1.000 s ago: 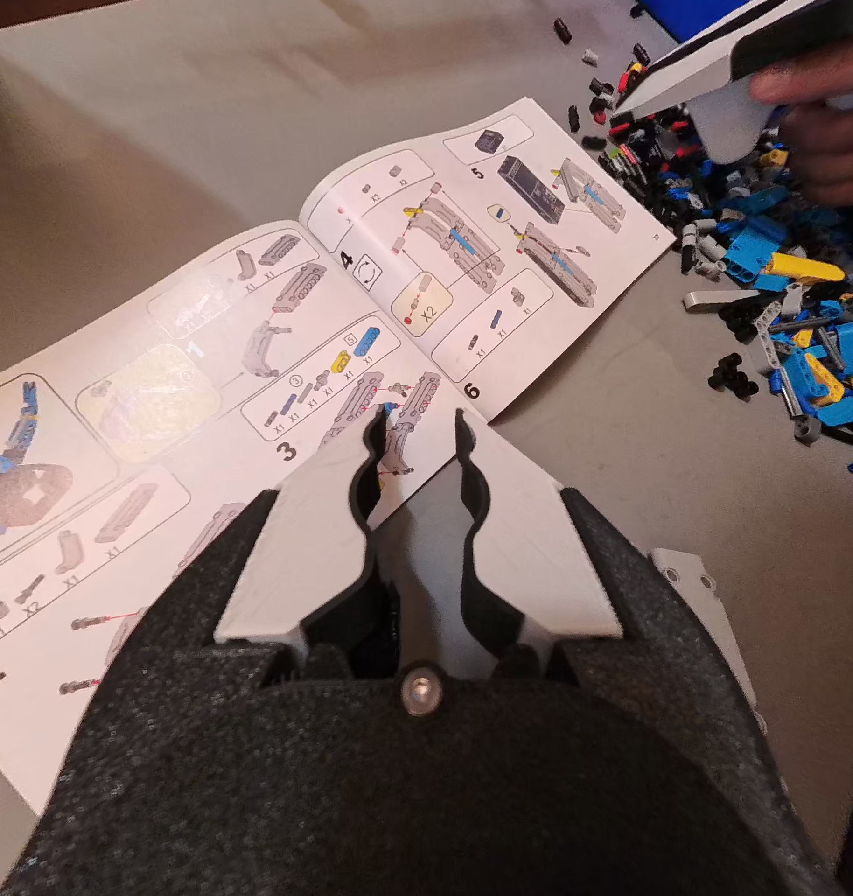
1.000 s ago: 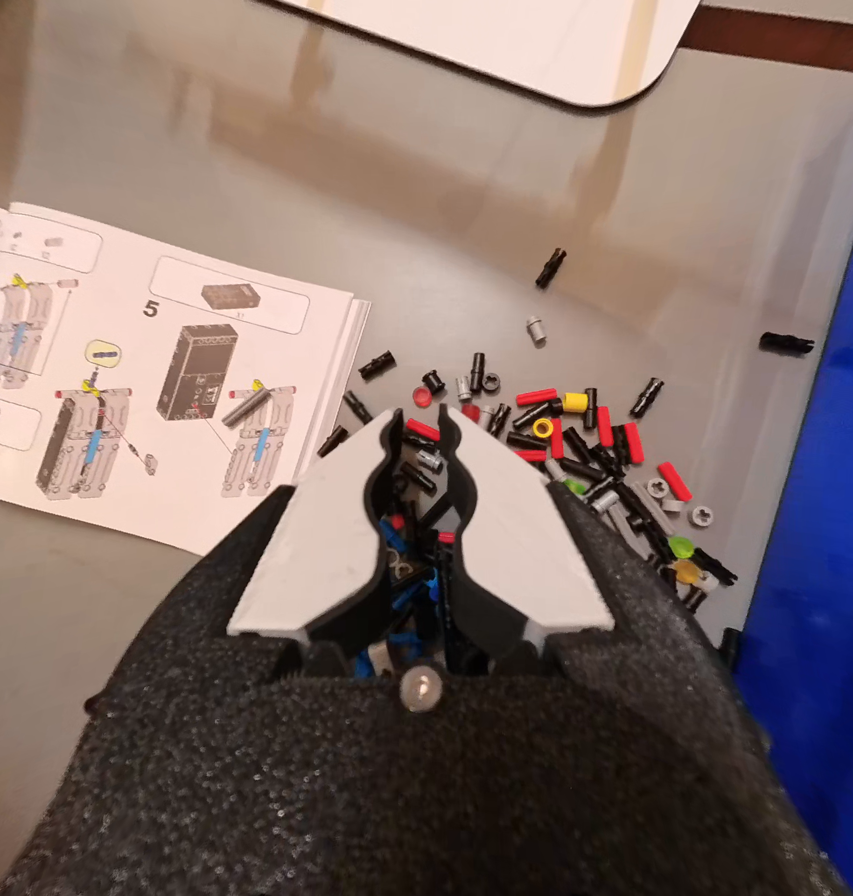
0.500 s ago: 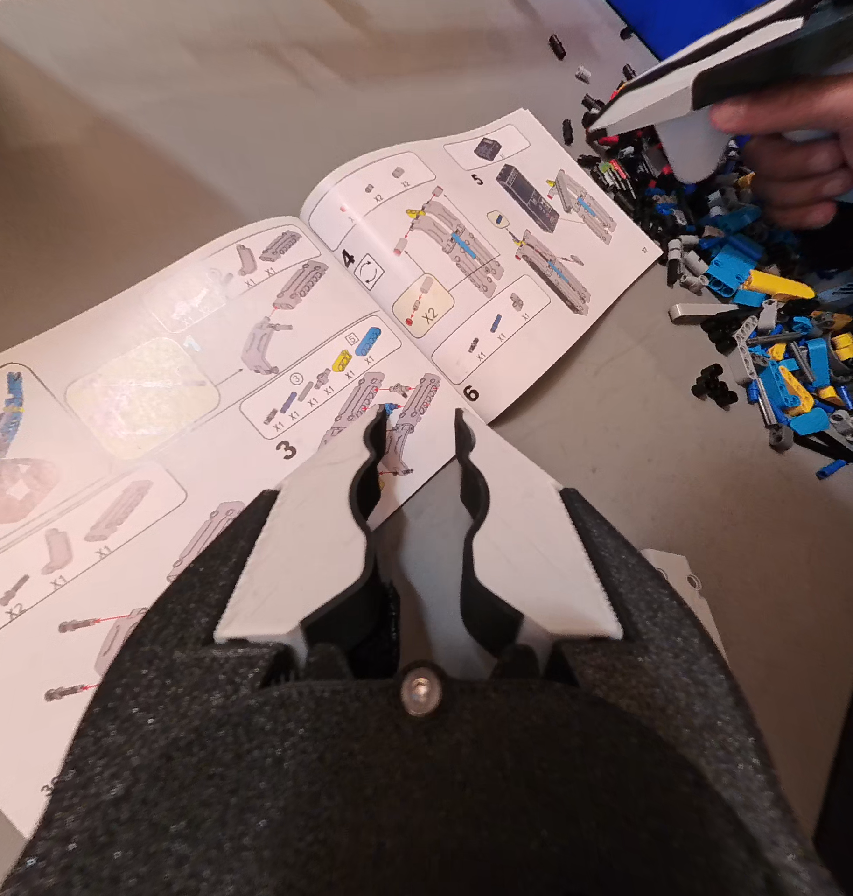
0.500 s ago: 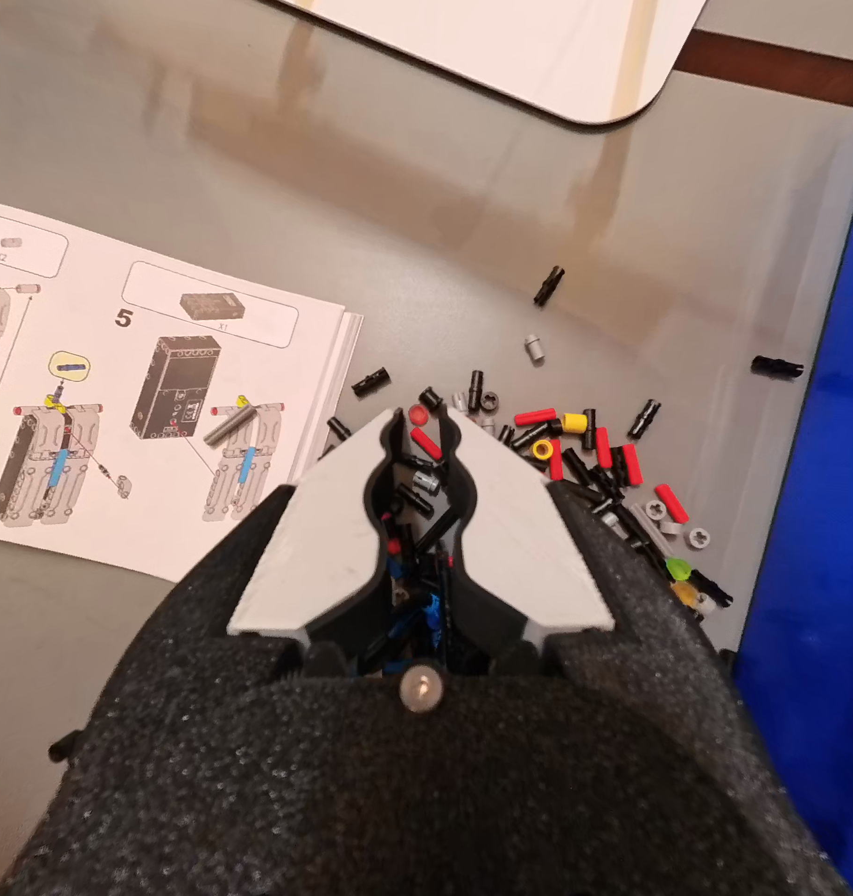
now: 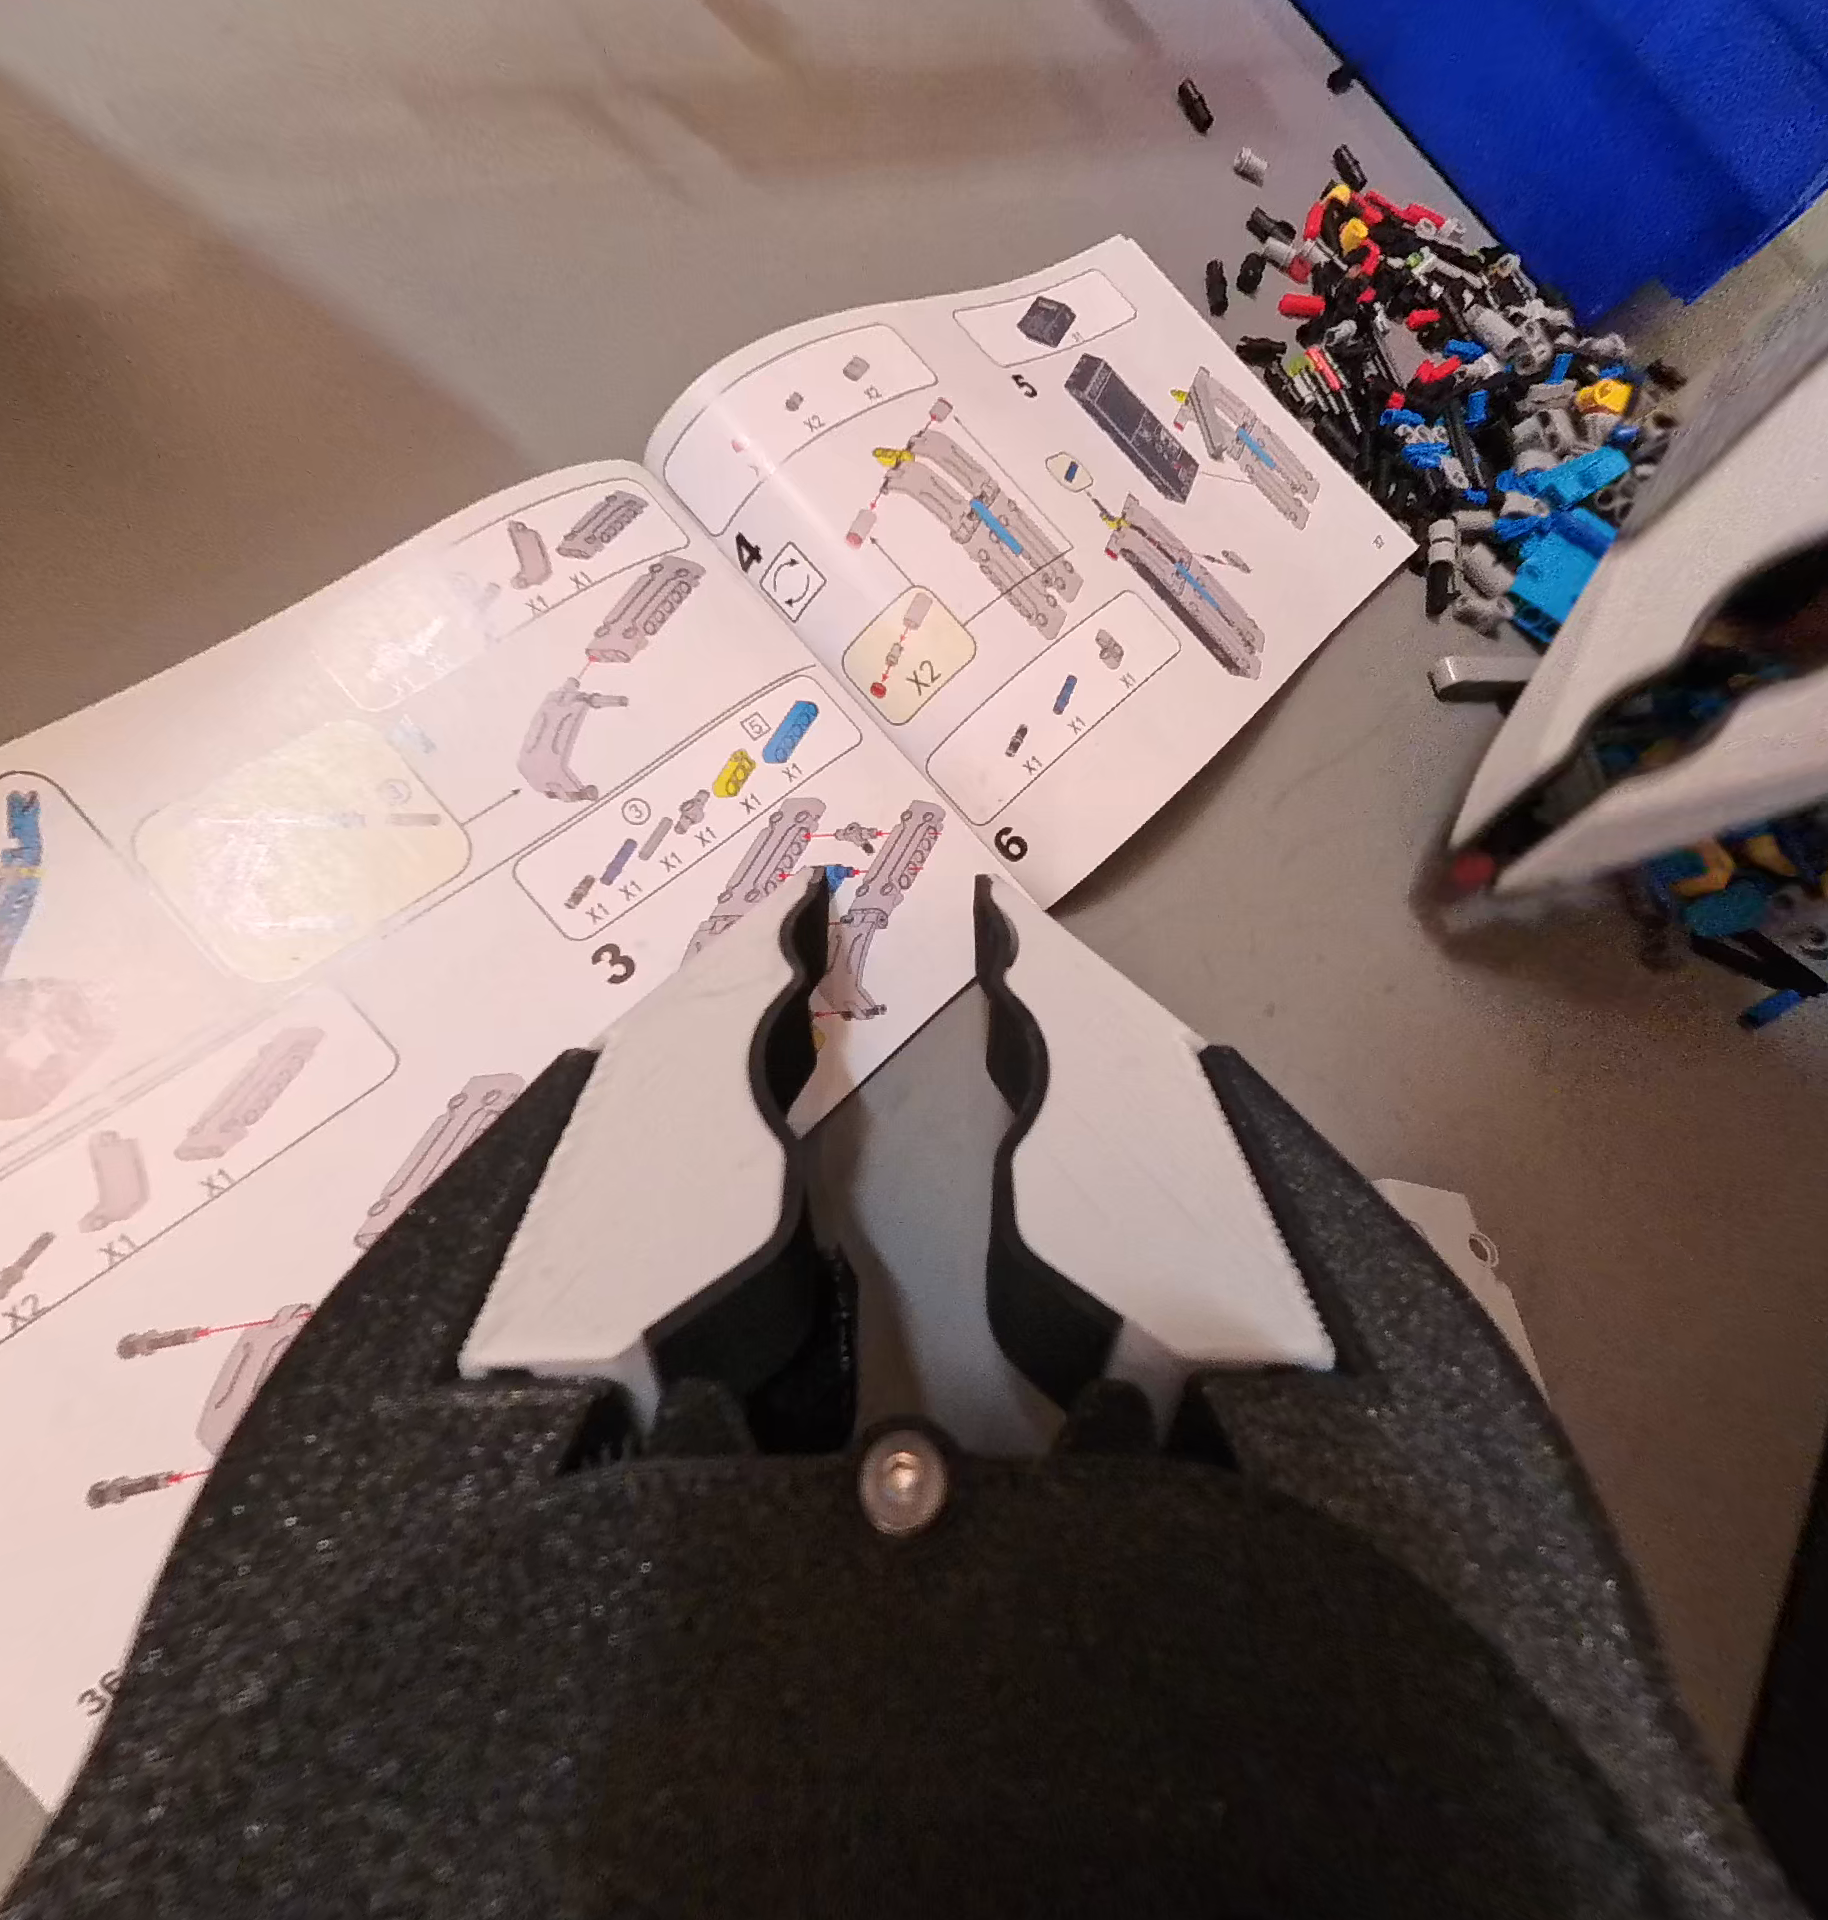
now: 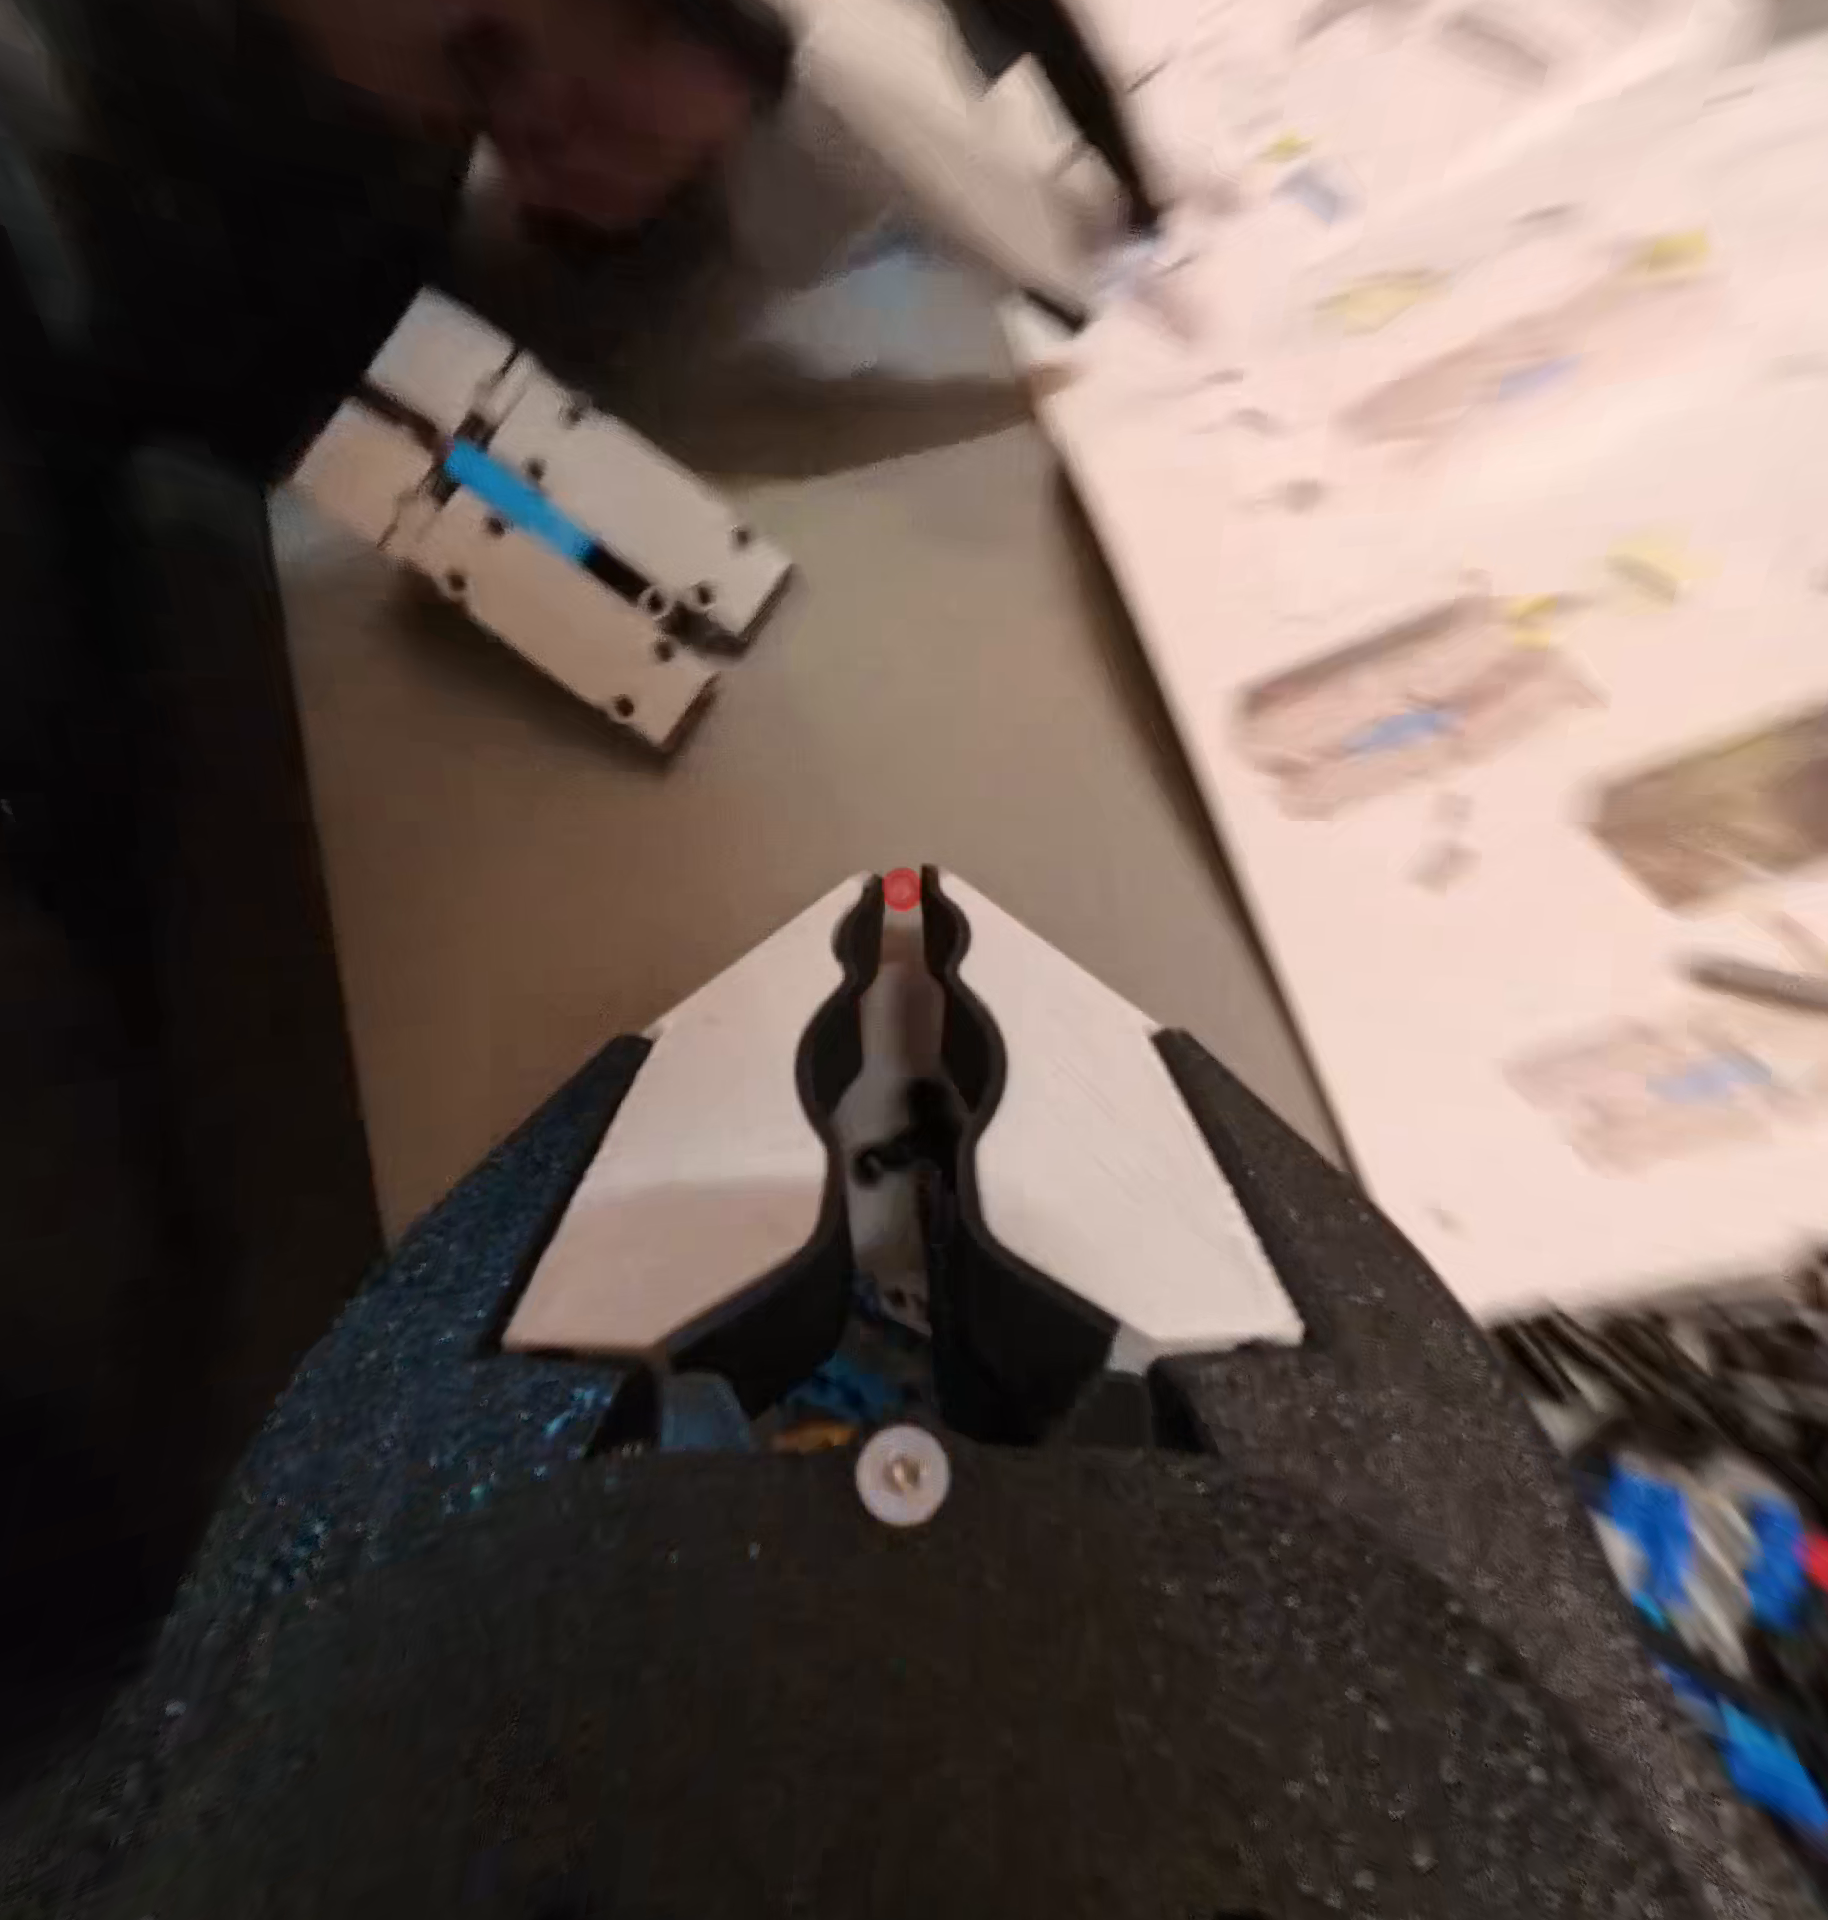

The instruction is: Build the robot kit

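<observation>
My right gripper is shut on a small red pin held at its tips, above the grey table. It also shows blurred at the right of the left wrist view, the red piece at its tip. A light grey assembly with a blue rod lies on the table ahead and left of it. My left gripper is open and empty, hovering over the lower edge of the open instruction booklet. A pile of small black, red, blue and grey pieces lies right of the booklet.
A blue bin stands at the far right behind the pile. The booklet fills the right of the right wrist view, with loose pieces at the lower right. A person in dark clothing is at the left, past the table edge.
My right gripper closed on a red pin from the pile, then swung left and toward the person, away from the pile; its view is motion-blurred. My left gripper barely moved.
</observation>
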Available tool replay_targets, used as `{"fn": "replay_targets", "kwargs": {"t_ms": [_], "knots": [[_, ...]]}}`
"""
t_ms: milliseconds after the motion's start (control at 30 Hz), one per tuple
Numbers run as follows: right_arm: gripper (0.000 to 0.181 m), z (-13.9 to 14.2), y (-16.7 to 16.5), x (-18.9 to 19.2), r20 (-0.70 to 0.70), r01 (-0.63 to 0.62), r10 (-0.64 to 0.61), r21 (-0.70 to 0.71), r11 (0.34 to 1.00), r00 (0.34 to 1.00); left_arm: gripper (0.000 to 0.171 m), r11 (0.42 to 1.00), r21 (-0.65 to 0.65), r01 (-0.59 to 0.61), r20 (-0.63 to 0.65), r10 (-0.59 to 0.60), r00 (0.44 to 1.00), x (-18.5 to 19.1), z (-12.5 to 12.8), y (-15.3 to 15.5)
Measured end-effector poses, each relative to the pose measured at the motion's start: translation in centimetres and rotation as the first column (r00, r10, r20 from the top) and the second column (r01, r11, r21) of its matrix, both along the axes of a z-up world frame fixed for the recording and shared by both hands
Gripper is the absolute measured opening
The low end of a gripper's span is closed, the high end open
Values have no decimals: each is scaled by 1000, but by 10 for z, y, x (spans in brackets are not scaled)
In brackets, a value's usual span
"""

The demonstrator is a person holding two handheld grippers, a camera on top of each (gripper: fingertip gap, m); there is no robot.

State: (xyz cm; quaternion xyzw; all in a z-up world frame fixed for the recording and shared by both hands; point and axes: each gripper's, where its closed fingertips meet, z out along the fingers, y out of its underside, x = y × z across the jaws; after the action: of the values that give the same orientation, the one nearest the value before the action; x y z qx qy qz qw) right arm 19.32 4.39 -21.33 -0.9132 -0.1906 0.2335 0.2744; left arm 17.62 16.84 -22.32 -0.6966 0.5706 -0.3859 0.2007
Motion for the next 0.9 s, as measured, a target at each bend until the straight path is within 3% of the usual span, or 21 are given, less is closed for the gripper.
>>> {"fn": "replay_targets", "kwargs": {"t_ms": [100,200,367,433,500,567,633,667,700,767,900], "knots": [[6,-18,10,-24,97,-94,94,0,996,991,27,1000,2,0,0,0,1000,0,0,0],[8,-21,13,-21,145,-76,79,-27,997,986,27,1000,3,0,-1,0,1000,0,0,0],[19,-14,15,-19,106,-70,67,27,997,992,27,1000,1,-2,0,2,1000,0,0,0],[19,-2,19,-4,113,-23,12,90,996,994,27,1000,1,-2,0,2,1000,0,0,0],[17,15,30,36,141,120,-151,203,972,979,27,1000,1,-2,1,2,1000,0,0,0],[15,24,35,107,212,367,-434,293,883,875,27,1000,-1,-2,1,2,1000,0,0,0],[16,16,18,189,351,603,-694,344,720,629,27,1000,-5,-3,1,3,1000,0,0,0],[20,10,8,211,387,667,-744,339,664,544,27,1000,-8,-4,2,4,1000,0,0,0],[26,7,4,219,374,700,-770,333,632,517,27,1000,-10,-4,2,4,1000,0,0,0],[20,5,5,224,311,750,-810,315,581,497,27,1000,-11,-4,2,4,1000,0,0,0],[14,-7,7,226,342,763,-794,258,593,502,27,1000,-7,-5,3,5,1000,0,0,0]]}}
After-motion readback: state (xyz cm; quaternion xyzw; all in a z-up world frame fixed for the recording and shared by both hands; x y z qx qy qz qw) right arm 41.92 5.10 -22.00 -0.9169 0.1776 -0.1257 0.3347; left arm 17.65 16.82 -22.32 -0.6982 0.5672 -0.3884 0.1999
